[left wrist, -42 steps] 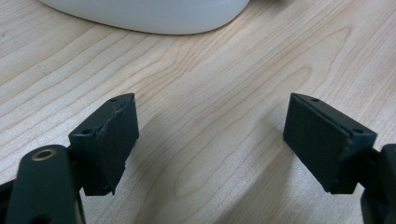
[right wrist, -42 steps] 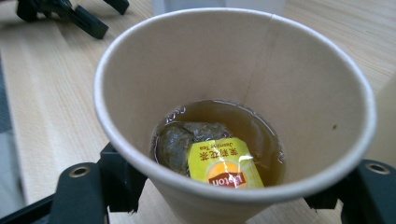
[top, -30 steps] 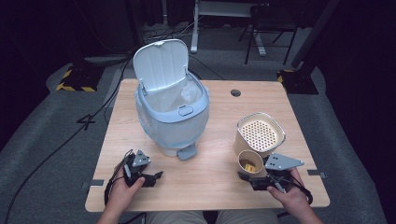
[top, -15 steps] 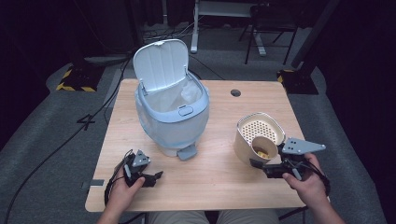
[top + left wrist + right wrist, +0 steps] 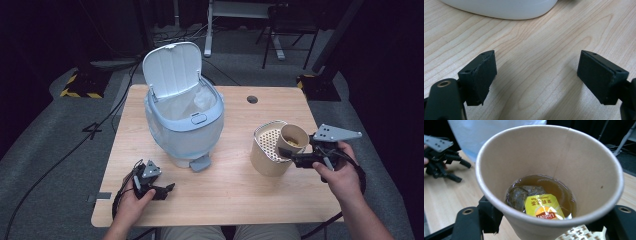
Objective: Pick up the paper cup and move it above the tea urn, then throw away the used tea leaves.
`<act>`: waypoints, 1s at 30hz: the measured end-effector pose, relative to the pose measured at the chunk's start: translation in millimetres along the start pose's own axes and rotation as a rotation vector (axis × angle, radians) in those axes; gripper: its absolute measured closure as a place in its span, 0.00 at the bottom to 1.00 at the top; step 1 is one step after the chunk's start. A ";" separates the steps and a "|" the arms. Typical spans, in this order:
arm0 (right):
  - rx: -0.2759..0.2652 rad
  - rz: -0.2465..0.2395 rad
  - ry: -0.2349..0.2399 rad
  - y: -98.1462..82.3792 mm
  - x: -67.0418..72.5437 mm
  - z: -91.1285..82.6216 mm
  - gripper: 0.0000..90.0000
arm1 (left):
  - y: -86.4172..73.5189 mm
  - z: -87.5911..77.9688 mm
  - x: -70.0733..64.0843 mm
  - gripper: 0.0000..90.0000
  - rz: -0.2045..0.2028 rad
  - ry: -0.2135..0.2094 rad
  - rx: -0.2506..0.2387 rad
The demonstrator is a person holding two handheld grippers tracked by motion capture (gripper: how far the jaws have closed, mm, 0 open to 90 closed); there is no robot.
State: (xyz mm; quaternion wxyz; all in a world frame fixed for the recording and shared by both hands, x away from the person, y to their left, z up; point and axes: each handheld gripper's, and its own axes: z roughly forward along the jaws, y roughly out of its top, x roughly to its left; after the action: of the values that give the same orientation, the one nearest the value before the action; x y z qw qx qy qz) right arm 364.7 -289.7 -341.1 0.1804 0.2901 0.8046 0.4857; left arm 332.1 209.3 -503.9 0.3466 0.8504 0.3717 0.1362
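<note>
My right gripper [image 5: 289, 151] clamped on brown paper cup [image 5: 292, 141] with tea and yellow-tagged teabag [image 5: 534, 201], tilted over beige perforated strainer tub [image 5: 267, 148], likely to drain. My left gripper [image 5: 162, 190] idle on wooden table [image 5: 235, 190], jaws wide, empty.

— That tan paper cup [image 5: 549, 157] has amber tea and a yellow-and-red tea-bag tag [image 5: 544, 207].
— The lidded plastic bin [image 5: 185, 125] is pale blue; the wooden tabletop [image 5: 225, 195] has light grain.

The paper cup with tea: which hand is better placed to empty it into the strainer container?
Right. Its gripper already holds the paper cup beside the strainer container; the left gripper rests open, far across the table.
</note>
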 end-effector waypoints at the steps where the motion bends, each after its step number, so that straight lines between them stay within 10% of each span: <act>1: -0.002 0.007 -0.001 1.1 -3.8 0.2 0.34 | 0.1 0.1 0.1 0.18 0.000 0.000 0.000; 18: 0.045 0.004 -0.126 9.4 -53.7 10.6 0.35 | 1.2 1.0 0.8 0.17 0.005 -0.002 0.003; 30: 0.095 -0.241 -0.247 15.9 -55.6 18.6 0.34 | 1.1 1.1 0.5 0.17 0.007 0.000 0.001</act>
State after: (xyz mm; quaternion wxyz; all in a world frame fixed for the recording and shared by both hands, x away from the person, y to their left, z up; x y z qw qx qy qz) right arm 422.5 -307.1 -335.2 0.3207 0.2572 0.8274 0.3825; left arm 333.6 208.7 -503.9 0.3456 0.8520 0.3687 0.1370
